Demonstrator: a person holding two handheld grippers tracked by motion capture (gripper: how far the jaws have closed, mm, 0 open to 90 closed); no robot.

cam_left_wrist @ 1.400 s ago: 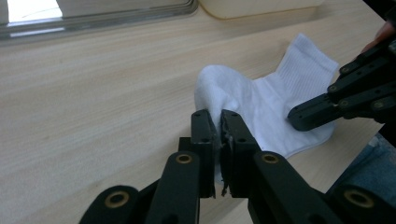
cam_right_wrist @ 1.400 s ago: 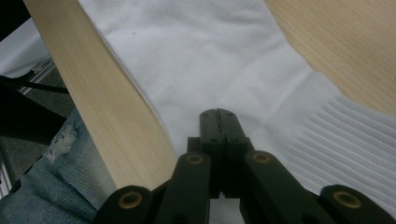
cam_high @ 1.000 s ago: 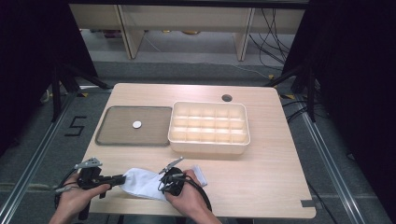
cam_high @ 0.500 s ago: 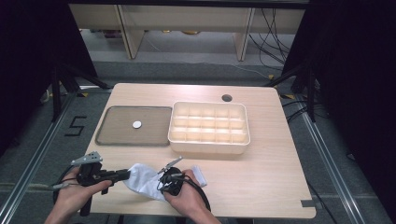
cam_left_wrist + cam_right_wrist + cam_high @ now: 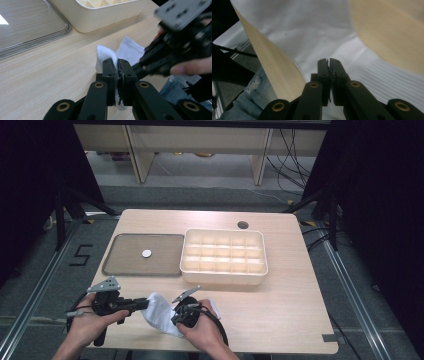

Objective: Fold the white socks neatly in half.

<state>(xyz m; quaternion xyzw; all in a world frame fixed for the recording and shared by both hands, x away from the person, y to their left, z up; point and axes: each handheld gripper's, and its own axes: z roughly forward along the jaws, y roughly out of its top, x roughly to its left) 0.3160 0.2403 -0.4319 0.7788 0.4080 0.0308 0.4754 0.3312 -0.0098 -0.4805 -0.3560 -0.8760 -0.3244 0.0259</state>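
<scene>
White sock (image 5: 159,314), pinched by left gripper (image 5: 117,65), right gripper (image 5: 328,61) jaws together above it

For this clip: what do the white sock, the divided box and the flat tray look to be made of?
White sock: knitted fabric, seemingly cotton; fine ribbing shows and it folds limply. Divided box: probably moulded plastic, cream with a smooth matte finish and rounded corners. Flat tray: likely metal; its raised rim is grey and shiny, and its floor reflects light, though coated plastic cannot be ruled out.
</scene>
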